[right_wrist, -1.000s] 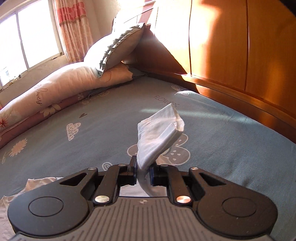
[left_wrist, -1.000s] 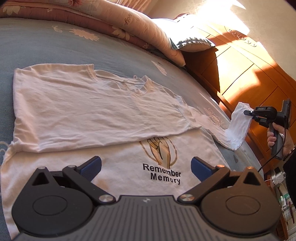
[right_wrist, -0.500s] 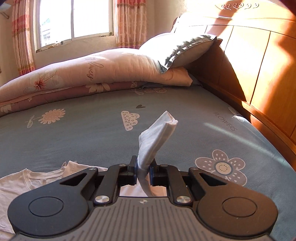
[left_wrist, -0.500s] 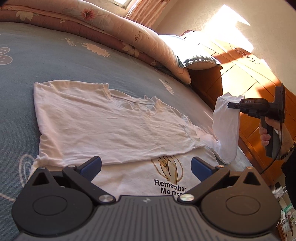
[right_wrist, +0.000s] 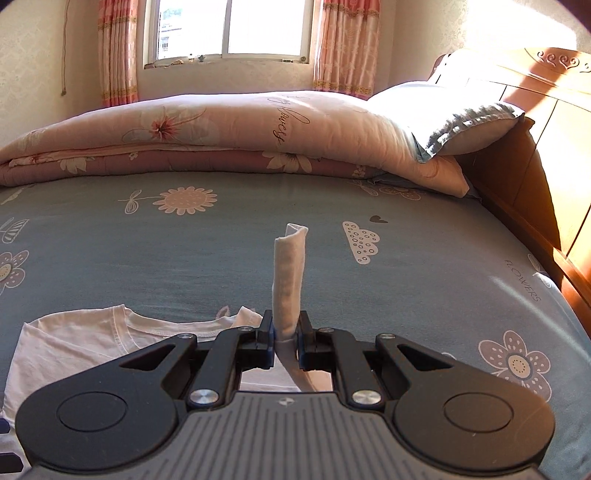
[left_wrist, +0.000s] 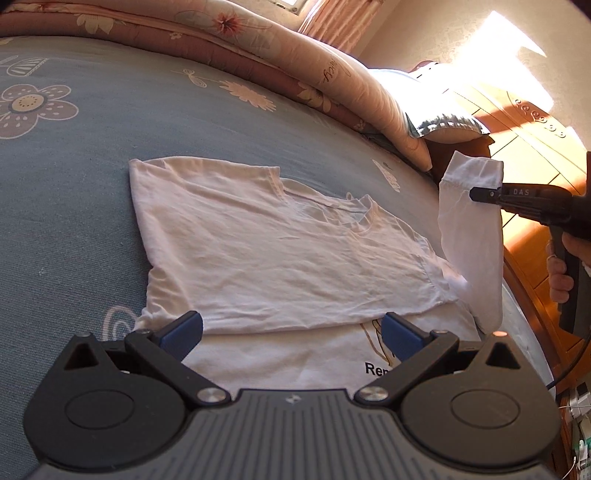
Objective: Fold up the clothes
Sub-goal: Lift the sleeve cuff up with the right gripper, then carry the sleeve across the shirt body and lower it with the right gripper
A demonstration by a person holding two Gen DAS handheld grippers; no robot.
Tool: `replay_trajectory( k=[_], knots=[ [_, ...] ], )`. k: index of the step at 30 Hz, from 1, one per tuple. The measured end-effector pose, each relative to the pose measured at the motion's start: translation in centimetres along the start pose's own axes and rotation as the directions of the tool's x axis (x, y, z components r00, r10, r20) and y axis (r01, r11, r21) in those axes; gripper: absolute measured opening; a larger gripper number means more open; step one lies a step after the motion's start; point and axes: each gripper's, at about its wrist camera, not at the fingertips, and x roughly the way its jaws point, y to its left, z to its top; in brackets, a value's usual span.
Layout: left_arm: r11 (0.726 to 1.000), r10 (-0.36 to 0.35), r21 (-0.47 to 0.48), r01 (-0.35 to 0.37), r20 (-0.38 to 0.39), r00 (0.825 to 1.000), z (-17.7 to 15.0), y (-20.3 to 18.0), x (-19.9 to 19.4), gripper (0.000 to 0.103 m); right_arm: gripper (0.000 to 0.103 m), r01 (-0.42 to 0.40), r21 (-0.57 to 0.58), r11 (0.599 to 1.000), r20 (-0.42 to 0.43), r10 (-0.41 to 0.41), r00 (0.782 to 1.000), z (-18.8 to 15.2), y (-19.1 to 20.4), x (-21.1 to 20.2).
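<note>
Your white cotton T-shirt (left_wrist: pixel 288 258) carries a black print cut off by your left gripper (left_wrist: pixel 291 332); only "Ren" reads, under part of a drawn hand. "DAS" is stamped on your right gripper (right_wrist: pixel 286 334). The pink folded quilt (right_wrist: pixel 229 129) bears the script "Flowers", and the grey-blue bed sheet with flower and cloud prints (right_wrist: pixel 424 258) reads "FLOWERS" near the wooden headboard (right_wrist: pixel 554 147).

The T-shirt lies flat on the bed, its left side already folded over. Your right gripper is clamped on the white sleeve (right_wrist: pixel 288 273), lifted clear of the sheet at the bed's right edge. Your left gripper stands wide, holding nothing, above the shirt's lower part.

Past the shirt the sheet runs bare to the quilt, under a curtained window (right_wrist: pixel 229 29); a grey-fringed pillow (right_wrist: pixel 461 118) leans on the headboard.
</note>
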Motion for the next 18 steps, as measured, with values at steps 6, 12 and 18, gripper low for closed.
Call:
replay_trajectory(
  k=[6, 12, 18],
  knots=[
    [0.998, -0.036, -0.052, 0.036, 0.005, 0.999, 0.7, 1.1, -1.1, 0.102, 0.013, -0.012, -0.119, 0.993, 0.007, 0.013, 1.000, -0.7, 4.8, 0.9],
    [0.991, -0.024, -0.129, 0.031, 0.055, 0.998, 1.5, 3.5, -2.4, 0.102, 0.013, -0.021, -0.192, 0.981, -0.003, 0.021, 1.000, -2.8, 9.8, 2.6],
    [0.982, -0.003, -0.187, 0.022, 0.103, 0.995, 2.1, 5.6, -3.5, 0.102, 0.013, 0.048, -0.284, 0.958, 0.031, -0.041, 0.999, -5.6, 14.5, 4.0]
  ],
)
